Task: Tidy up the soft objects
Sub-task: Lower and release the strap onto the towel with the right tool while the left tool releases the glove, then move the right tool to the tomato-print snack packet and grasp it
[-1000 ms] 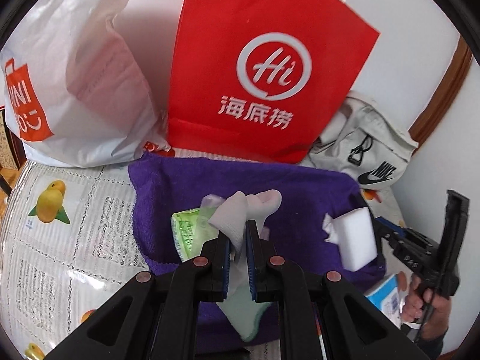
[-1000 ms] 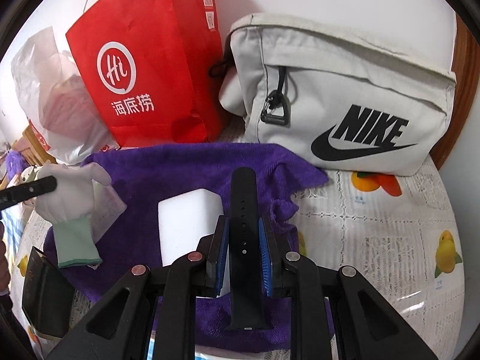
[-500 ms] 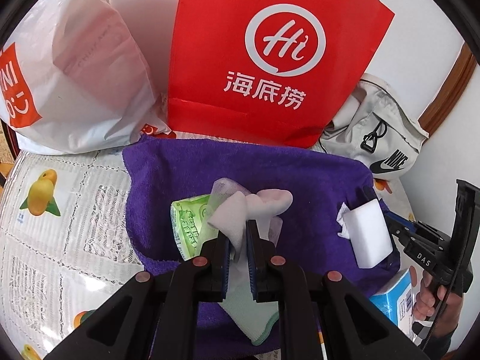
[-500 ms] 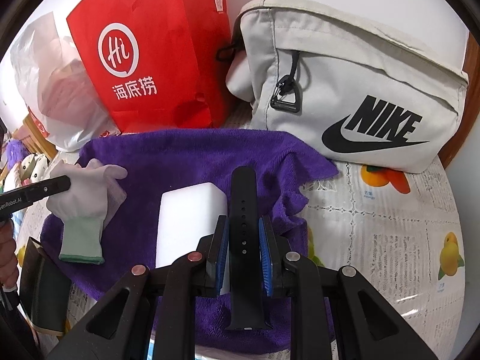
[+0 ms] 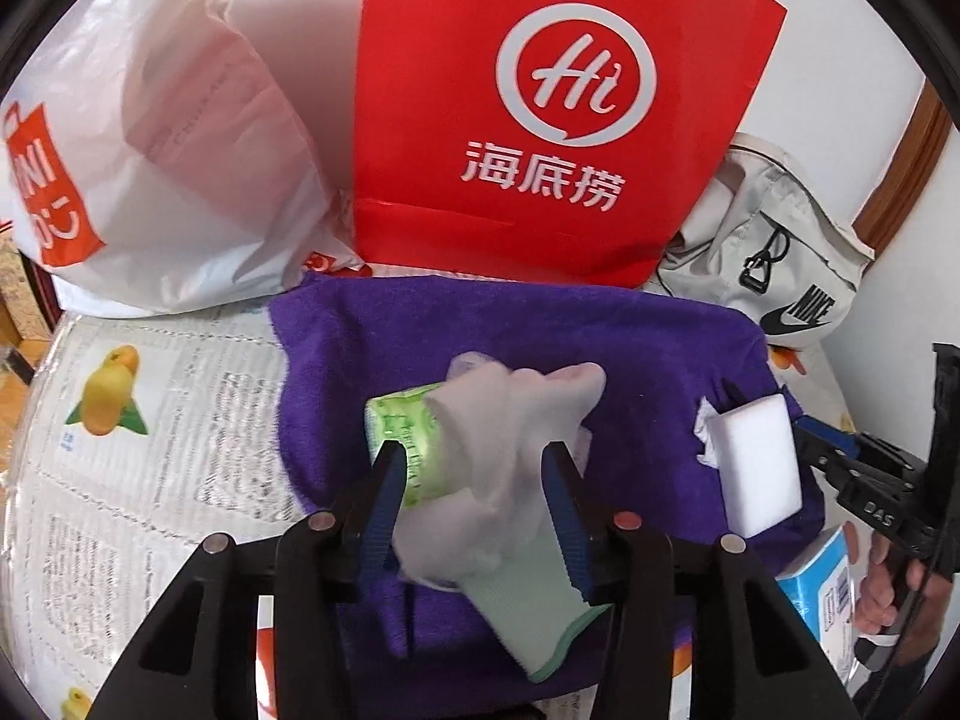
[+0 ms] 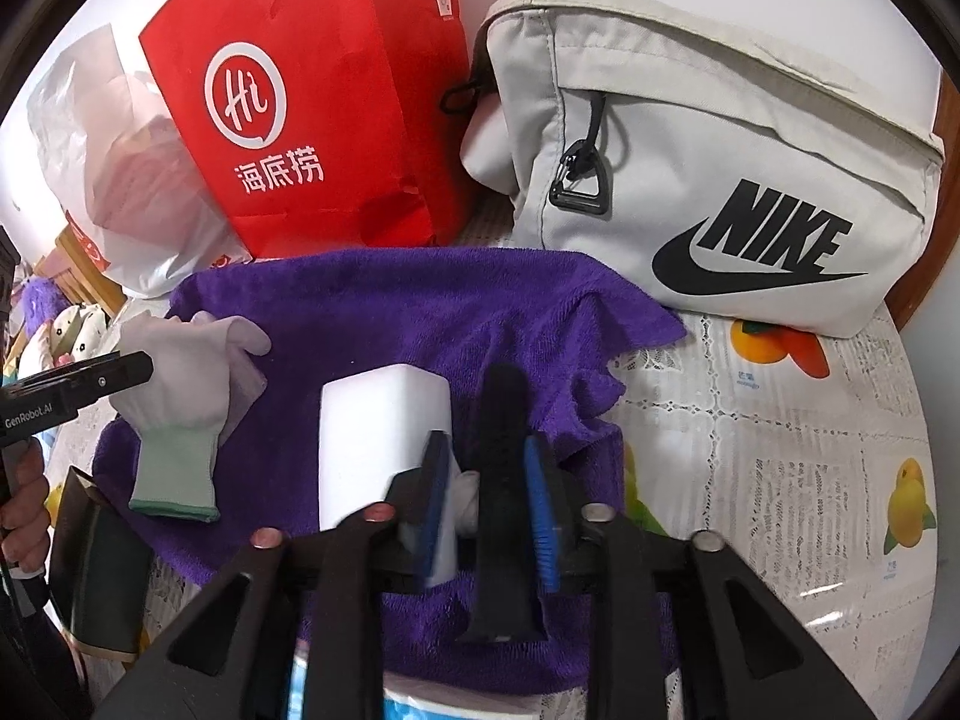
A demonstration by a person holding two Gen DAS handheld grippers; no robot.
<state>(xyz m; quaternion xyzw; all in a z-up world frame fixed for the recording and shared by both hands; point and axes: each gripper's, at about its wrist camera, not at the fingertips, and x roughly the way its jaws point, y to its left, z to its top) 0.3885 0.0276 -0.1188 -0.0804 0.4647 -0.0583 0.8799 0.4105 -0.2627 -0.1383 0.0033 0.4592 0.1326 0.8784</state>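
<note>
A purple towel [image 5: 630,360] [image 6: 390,300] lies spread on the table. On it rests a white glove with a green cuff [image 5: 510,420] [image 6: 180,396], partly covering a green tissue pack [image 5: 399,438]. My left gripper [image 5: 474,486] straddles the glove; its jaws are opening and the pads no longer pinch it. A white sponge block [image 5: 756,468] [image 6: 384,438] lies to the right. My right gripper [image 6: 487,498] is opening around a black strap [image 6: 501,420] that lies on the towel, with a gap at the left pad.
A red paper bag [image 5: 558,120] [image 6: 312,120], a white plastic bag [image 5: 168,150] and a grey Nike bag [image 6: 720,168] stand behind the towel. A blue-white packet [image 5: 822,588] lies at the towel's near right corner. Fruit-printed tablecloth [image 6: 780,450] surrounds it.
Both grippers went from shut to open. The glove has dropped onto the towel and tissue pack. The black strap now lies loose between the right jaws.
</note>
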